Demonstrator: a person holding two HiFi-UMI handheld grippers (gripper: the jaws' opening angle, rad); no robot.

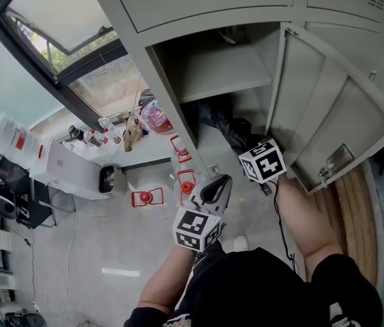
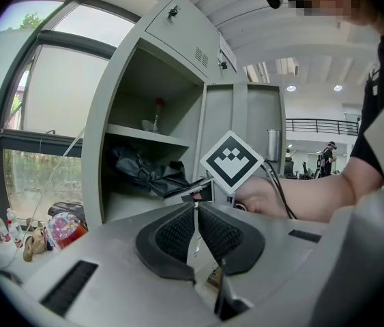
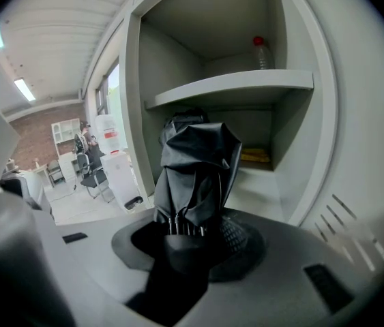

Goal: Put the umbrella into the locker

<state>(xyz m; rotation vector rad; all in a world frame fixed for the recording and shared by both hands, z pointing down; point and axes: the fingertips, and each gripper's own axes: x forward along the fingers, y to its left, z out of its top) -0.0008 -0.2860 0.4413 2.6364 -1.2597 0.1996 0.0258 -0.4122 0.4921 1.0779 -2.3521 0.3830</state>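
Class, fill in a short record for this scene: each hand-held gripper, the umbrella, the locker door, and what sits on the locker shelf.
Left hand-held gripper: jaws together, nothing between them.
Right hand-held gripper: clamped on the umbrella.
Umbrella: black, folded, its far end reaching into the locker under the shelf.
Locker door: open.
Shelf: a clear bottle with a red cap.

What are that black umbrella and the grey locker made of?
The umbrella looks like thin, slightly glossy black fabric: it creases softly, with thin metal-looking ribs at its gathered end. The locker seems painted sheet metal, matte light grey: thin flat panels with pressed vent slots.
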